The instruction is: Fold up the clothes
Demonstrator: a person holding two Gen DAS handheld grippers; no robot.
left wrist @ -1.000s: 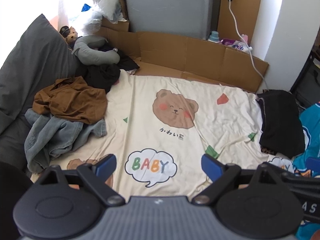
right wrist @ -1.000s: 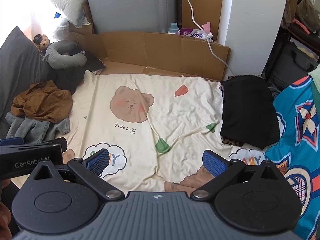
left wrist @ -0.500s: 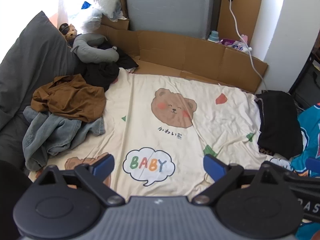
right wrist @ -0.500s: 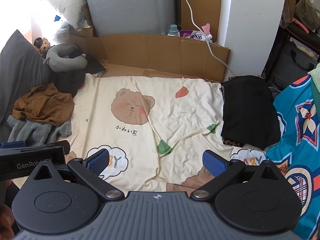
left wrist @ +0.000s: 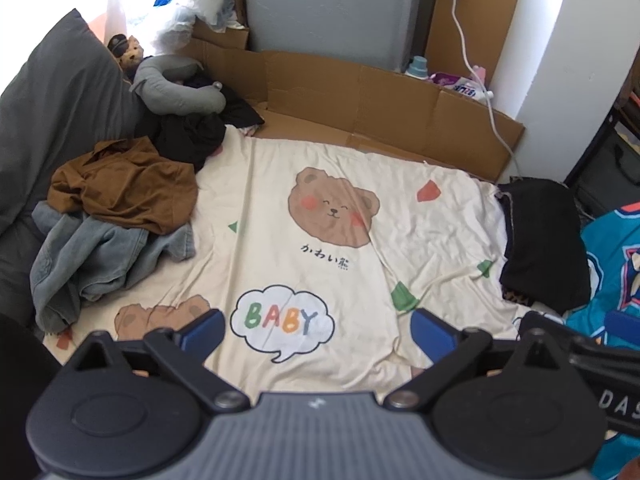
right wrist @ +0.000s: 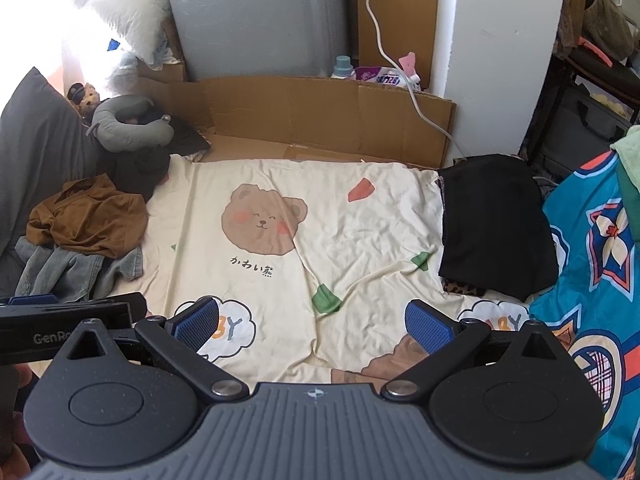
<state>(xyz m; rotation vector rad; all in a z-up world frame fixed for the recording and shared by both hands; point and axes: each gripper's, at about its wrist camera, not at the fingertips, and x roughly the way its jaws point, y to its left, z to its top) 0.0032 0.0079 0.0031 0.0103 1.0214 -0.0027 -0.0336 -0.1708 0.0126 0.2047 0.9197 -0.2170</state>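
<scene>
A heap of unfolded clothes lies at the left of the cream bear-print sheet (left wrist: 332,264): a brown shirt (left wrist: 124,188) on top of grey-blue jeans (left wrist: 96,260), with a black garment (left wrist: 188,136) behind. In the right wrist view the same brown shirt (right wrist: 88,216) and jeans (right wrist: 76,268) lie at the left. A folded black garment (left wrist: 540,240) (right wrist: 492,224) rests at the sheet's right edge. My left gripper (left wrist: 318,330) is open above the sheet's near edge, holding nothing. My right gripper (right wrist: 314,322) is open too, empty, beside the left one.
A dark grey pillow (left wrist: 44,108) and grey neck pillow (left wrist: 176,88) lie at the back left. Cardboard (left wrist: 360,96) lines the far side, with a white cable (left wrist: 476,80) over it. A teal patterned cloth (right wrist: 592,272) covers the right. A white wall corner (right wrist: 500,60) stands behind.
Both views have shifted slightly, as if the grippers drew back and rose a little. Both grippers stay open and the clothes have not moved.
</scene>
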